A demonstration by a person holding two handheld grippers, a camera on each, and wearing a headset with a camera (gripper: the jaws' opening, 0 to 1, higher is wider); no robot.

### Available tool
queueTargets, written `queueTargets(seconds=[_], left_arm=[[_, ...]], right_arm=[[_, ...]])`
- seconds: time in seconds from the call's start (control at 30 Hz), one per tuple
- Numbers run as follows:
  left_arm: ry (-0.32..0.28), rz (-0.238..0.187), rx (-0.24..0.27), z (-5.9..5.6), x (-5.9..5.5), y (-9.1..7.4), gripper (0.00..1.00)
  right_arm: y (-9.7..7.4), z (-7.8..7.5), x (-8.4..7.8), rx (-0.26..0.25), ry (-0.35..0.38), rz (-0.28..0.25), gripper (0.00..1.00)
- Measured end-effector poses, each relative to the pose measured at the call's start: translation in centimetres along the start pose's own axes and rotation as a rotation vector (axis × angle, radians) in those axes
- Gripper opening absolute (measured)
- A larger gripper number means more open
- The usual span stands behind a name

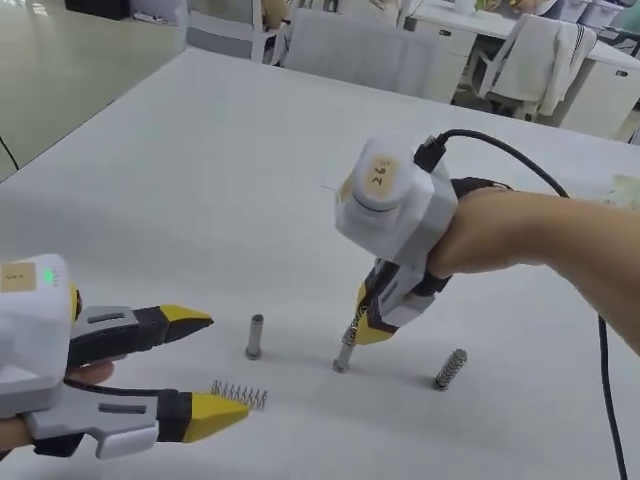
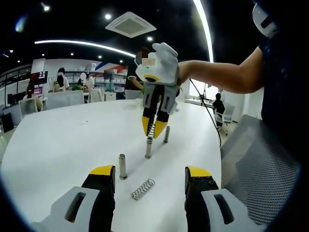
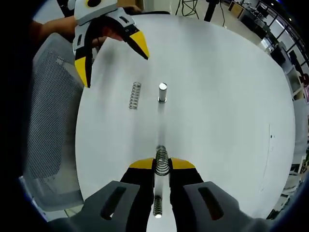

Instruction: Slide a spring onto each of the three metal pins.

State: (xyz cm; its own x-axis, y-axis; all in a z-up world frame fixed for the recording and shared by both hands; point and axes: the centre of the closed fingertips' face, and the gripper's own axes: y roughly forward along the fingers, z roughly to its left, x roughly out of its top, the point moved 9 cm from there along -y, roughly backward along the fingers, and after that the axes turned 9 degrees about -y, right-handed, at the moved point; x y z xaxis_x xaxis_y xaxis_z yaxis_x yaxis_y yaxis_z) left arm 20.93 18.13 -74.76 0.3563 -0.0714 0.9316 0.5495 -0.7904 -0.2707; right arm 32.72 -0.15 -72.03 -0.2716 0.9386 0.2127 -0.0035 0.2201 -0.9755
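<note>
On top of the right tool we see a tan sticker with dark handwritten marks, too tilted to read. The left tool carries a similar sticker, its writing too small to make out, beside a lit green light.

From the head view we make out three pins standing on the white table. The left pin is bare, and the right pin already wears a spring. The right tool points down over the middle pin. Its jaws are nearly closed, pinching a spring just above that pin's top.

The right gripper view gives us the grip itself, with the yellow tips pressed against both sides of the coil. The left gripper view adds the front of the right tool, and people seated at tables far behind. The left tool's jaws are wide apart and hold nothing. A loose spring lies flat on the table between their tips, near the bare pin.
</note>
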Motion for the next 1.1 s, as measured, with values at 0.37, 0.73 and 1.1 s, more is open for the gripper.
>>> queueTargets(seconds=[0.37,0.73,1.1], left_arm=[[-0.005,0.003,-0.005,0.1,-0.1,0.1,0.52],[-0.002,0.014,-0.011,0.2,-0.1,0.4,0.52],[-0.006,0.012,-0.008,0.2,-0.2,0.6,0.52]], right_arm=[[0.8,0.0,0.0,0.007,-0.004,0.026,0.09],[2.4,0.2,-0.6,0.026,0.007,0.055,0.09],[3.3,0.1,-1.0,0.033,0.009,0.091,0.09]])
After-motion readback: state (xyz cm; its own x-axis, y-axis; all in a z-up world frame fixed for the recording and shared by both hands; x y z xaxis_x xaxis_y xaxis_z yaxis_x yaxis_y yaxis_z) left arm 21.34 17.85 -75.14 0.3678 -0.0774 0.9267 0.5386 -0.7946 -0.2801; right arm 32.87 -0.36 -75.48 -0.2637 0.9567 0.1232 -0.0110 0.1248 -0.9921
